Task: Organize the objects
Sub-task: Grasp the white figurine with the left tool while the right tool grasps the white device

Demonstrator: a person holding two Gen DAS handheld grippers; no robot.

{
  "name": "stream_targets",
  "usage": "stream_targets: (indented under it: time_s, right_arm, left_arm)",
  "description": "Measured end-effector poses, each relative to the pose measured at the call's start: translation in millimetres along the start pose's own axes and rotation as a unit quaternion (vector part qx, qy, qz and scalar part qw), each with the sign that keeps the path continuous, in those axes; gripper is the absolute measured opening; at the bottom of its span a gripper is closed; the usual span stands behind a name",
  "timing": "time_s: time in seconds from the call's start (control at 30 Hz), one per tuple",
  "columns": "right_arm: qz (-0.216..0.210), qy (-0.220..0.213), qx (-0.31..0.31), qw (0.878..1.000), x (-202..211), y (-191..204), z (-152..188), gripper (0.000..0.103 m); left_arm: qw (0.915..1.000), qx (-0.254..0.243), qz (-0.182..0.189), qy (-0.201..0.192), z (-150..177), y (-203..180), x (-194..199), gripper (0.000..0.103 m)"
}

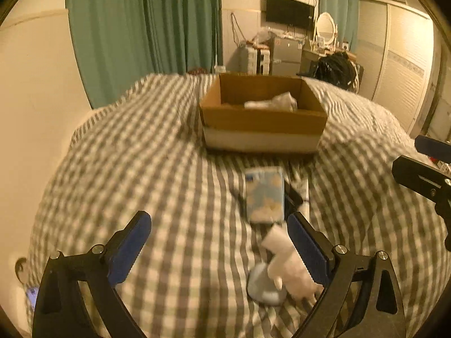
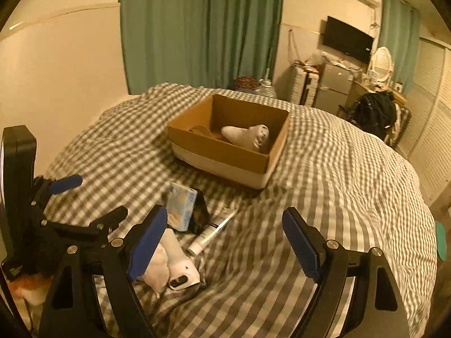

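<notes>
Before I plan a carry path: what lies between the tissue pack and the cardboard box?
Only bare checked bedspread between the tissue pack and the cardboard box; the right wrist view shows it best.

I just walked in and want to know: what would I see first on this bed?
Probably the open brown cardboard box in the middle of the grey checked bedspread, with a crumpled white bundle inside. Nearer the camera lies a small pile: a pale blue patterned packet and a white tube. Both pairs of blue-padded tongs are open.
</notes>
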State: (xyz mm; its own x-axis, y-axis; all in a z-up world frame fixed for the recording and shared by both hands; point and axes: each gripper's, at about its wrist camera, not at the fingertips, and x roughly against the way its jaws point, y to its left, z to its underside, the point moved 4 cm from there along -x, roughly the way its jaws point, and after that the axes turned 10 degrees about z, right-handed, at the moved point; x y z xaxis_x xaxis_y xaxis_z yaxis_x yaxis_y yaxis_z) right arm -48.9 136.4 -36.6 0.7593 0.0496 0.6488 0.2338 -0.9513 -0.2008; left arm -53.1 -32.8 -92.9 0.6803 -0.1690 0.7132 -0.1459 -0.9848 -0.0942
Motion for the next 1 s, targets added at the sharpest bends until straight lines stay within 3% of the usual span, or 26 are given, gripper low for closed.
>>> stream_targets:
  time_s: [0.17,0.3,0.47,0.63,0.7,0.83,1.0]
  right_arm:
    - [0.017,0.008,0.015,1.0,-8.2,10.5,21.1,0.084]
    - [0.012,0.016,0.004,1.0,-12.9,8.6,26.2,0.084]
    - [0.012,0.032,-0.013,0.999,-20.0,-1.3,31.8,0.084]
    - [0.015,0.044,-0.027,0.999,-25.6,-9.3,36.5,0.084]
    - [0.007,0.048,-0.035,0.998,-26.4,-11.6,36.6,0.084]
    - [0.011,0.051,-0.044,0.998,-26.3,-16.8,37.0,0.084]
    - [0.007,0.054,-0.051,0.997,-26.7,-19.4,37.1,0.084]
  left_arm:
    - [0.9999,-0.009,0.004,0.004,15.9,-14.8,-10.4,0.1]
    - [0.9987,-0.024,0.032,0.033,29.7,-36.8,-24.0,0.1]
    - [0.9961,-0.047,0.042,0.062,43.5,-56.6,-43.3,0.1]
    - [0.9933,-0.064,0.061,0.074,51.9,-66.4,-53.8,0.079]
    - [0.9921,-0.066,0.078,0.072,53.0,-67.8,-50.4,0.064]
    - [0.9921,-0.065,0.081,0.07,51.5,-68.5,-48.1,0.061]
    - [0.9938,-0.061,0.084,0.04,36.1,-62.0,-29.0,0.061]
